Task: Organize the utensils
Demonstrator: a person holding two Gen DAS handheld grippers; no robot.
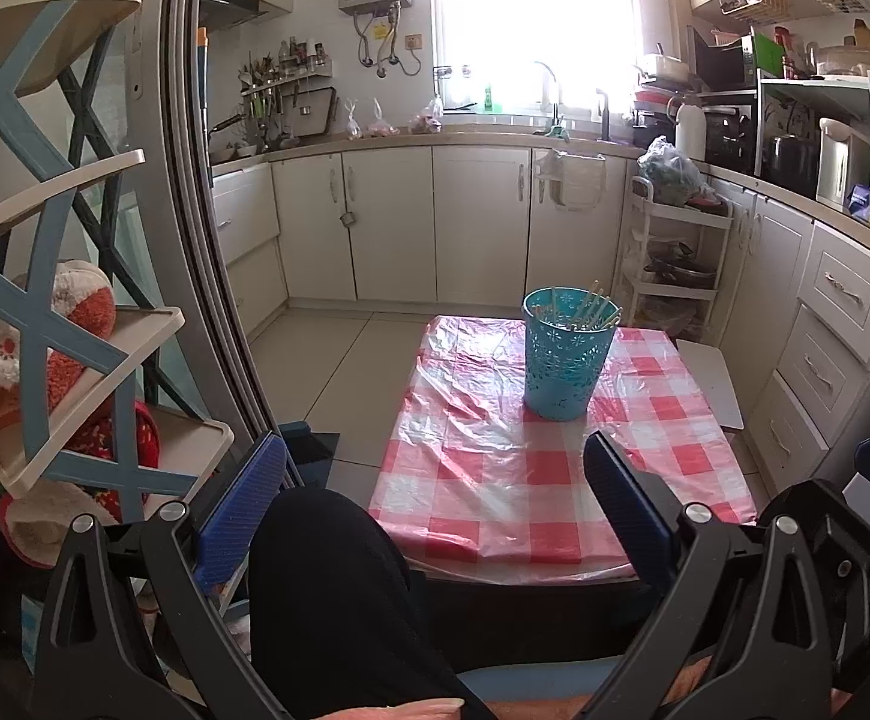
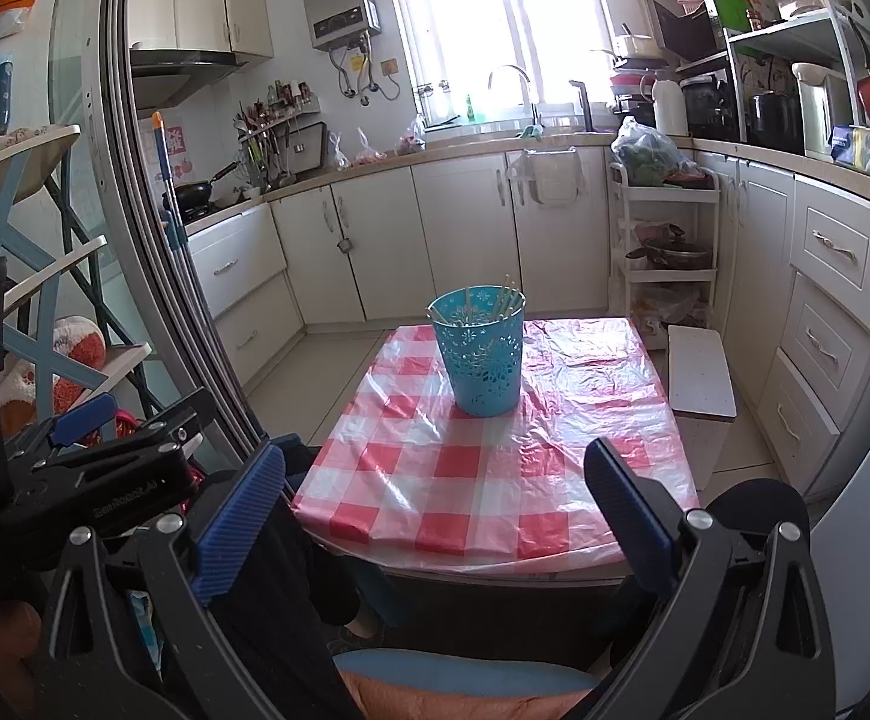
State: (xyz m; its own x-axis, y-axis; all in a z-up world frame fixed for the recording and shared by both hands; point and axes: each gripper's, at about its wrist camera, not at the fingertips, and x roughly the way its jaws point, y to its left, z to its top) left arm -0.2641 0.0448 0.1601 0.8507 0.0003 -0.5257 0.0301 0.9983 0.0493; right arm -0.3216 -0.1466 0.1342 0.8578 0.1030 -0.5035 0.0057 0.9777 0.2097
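Nearest, the left hand-held gripper [image 1: 435,510] and right hand-held gripper [image 2: 435,510] hung spread and empty over the person's dark-clad knee [image 1: 339,588]; the chopsticks [image 2: 504,302] stood far off in a perforated blue bucket [image 2: 483,354] mid-table [image 2: 471,516]; thin, light, stiff, probably slippery, best pinched at their tops; nothing blocked the way.
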